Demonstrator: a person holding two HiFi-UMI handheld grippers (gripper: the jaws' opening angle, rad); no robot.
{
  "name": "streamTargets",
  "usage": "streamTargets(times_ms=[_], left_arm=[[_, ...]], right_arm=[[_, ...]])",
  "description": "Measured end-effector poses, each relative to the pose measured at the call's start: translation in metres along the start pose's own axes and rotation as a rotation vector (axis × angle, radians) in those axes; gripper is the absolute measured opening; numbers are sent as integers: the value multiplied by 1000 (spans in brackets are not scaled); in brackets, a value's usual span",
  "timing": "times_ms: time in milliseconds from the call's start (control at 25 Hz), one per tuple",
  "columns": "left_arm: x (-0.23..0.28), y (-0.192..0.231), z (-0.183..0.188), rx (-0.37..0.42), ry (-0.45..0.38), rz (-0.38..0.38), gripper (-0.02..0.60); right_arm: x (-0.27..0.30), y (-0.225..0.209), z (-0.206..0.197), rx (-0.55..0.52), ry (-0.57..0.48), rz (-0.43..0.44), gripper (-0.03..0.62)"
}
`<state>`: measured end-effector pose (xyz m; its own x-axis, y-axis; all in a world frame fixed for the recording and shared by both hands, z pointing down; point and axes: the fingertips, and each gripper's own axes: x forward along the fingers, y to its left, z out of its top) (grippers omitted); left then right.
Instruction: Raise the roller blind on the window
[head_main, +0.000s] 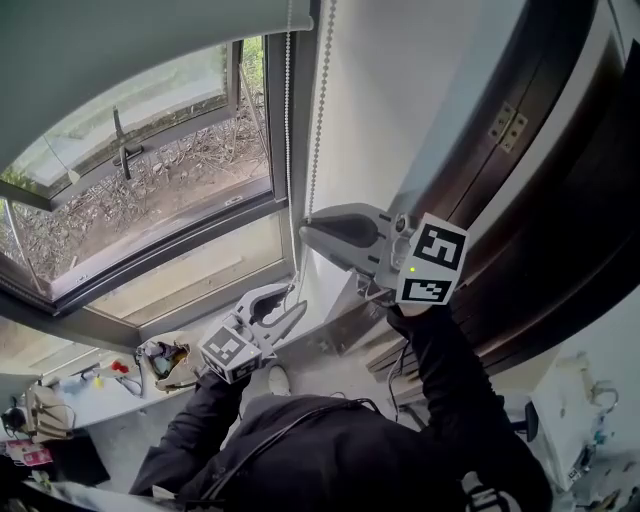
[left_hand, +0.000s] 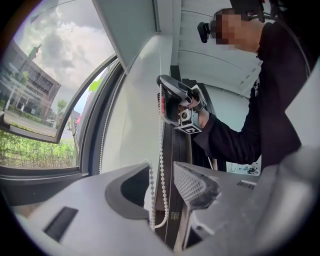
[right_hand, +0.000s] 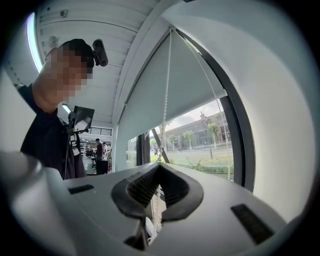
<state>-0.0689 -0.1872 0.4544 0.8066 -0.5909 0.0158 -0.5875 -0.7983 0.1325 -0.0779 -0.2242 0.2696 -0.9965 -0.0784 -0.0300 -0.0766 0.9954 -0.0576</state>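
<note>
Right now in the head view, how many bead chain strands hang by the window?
2. One bead chain strand runs down the window frame into the left gripper's open jaws; the other, nearer the wall, is clamped in the right gripper. None looks hidden.

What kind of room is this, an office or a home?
Probably an office or workroom: a window with a roller blind and bead chain, a cluttered desk below, and people standing further inside.
</note>
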Motion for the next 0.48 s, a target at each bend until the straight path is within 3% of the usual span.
streamTargets(times_ms=[40,200,480], left_arm=[[-2,1,-1,-10,-1,5,159],[-7,5,-1,15,7,15,213],[-11,8,8,25,33,43,213]], right_arm=[[-1,-1,0,6,-4,-3,6],[-7,-7,-1,11,-14,-31,6],[-15,-12,-3,-5,-30,-78,5]])
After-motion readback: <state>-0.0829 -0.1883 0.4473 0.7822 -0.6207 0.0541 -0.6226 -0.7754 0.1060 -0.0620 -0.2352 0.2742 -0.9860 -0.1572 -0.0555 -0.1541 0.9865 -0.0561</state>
